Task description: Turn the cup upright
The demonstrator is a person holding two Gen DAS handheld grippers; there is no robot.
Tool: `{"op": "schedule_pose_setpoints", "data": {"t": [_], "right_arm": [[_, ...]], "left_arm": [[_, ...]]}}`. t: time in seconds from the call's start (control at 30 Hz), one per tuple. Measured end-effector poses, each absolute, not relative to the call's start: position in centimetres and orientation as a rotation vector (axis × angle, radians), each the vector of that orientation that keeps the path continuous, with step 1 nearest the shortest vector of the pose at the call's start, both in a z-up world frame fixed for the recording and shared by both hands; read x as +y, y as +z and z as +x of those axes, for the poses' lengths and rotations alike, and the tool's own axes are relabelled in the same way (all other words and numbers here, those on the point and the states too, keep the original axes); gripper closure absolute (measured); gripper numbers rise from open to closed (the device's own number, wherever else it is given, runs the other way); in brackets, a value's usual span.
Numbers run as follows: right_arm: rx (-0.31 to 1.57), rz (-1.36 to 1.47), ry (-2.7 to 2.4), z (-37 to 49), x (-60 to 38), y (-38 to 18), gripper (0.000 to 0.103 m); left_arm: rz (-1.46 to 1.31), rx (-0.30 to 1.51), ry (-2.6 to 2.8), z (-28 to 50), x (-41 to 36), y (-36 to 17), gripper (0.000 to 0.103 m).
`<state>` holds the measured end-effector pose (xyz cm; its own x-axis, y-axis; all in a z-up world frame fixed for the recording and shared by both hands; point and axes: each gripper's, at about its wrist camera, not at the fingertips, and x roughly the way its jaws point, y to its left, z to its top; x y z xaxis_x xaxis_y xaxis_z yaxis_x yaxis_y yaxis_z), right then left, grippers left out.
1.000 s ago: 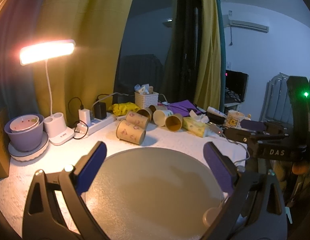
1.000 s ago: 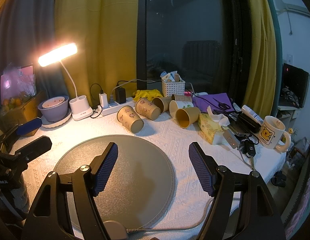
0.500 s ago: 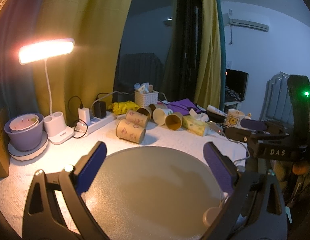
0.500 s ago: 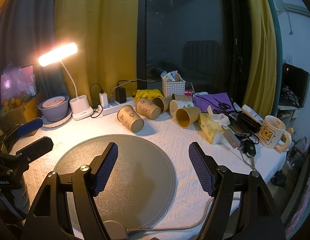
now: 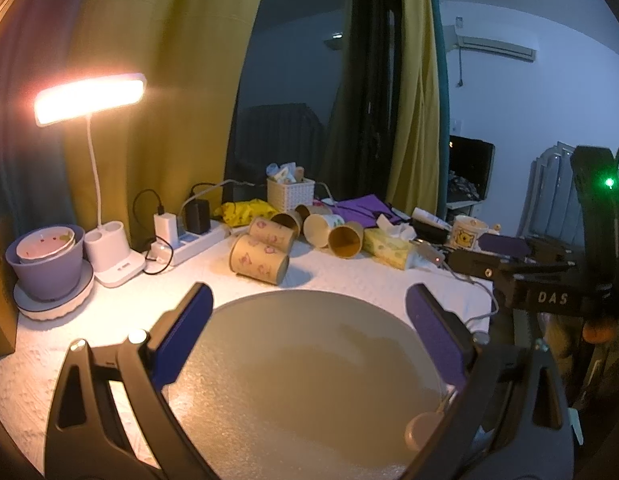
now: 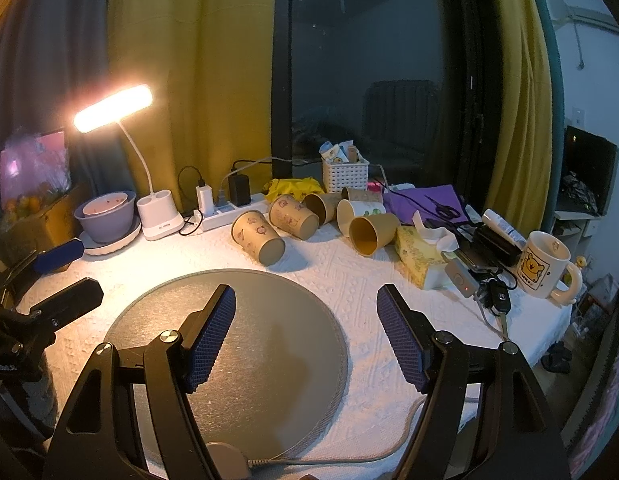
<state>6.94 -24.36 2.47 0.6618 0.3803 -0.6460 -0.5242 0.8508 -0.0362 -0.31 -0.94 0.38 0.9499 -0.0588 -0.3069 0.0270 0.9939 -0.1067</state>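
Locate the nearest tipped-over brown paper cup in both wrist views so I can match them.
Left wrist: nearest tipped brown paper cup lies centre, beyond the round grey mat.
Right wrist: same cup lies centre-left, behind the mat.
Shared landmark: lit white desk lamp, left of the cup.

Dark night-time window pane (image 6: pixel 365 80) fills centre of back wall; faint reflections in glass. Mustard-yellow fabric curtains (image 6: pixel 197 72) hang either side of it; a second yellow curtain panel (image 6: pixel 517 92) with teal edge at right. Black vertical window frame post (image 6: pixel 281 80) divides pane from left curtain. White-painted side wall (image 5: pixel 521 112) at right carries a white wall-mounted air-conditioner unit (image 5: pixel 495 43). Table covered with white embossed cloth (image 6: pixel 349 280). Sole strong light source: lit white gooseneck desk lamp (image 6: pixel 113 108), warm glow, standing at table's back left in a white base (image 6: pixel 159 216). Dark monitor screen (image 6: pixel 589 164) at far right.
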Motion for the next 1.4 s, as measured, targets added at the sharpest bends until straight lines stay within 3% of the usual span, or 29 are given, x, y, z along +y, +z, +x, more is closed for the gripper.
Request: {"op": "schedule_pose_setpoints", "data": {"t": [0.73, 1.4], "right_arm": [[0.773, -0.200, 0.593, 22.5, -24.2, -3.7, 0.027], [0.814, -0.139, 0.699, 33.8, -21.1, -6.2, 0.027]], "left_arm": [[-0.224, 0.623, 0.068, 14.9, 1.7, -1.4, 0.005], [-0.587, 0.832, 0.204, 29.7, 5.8, -7.6, 0.007]]}}
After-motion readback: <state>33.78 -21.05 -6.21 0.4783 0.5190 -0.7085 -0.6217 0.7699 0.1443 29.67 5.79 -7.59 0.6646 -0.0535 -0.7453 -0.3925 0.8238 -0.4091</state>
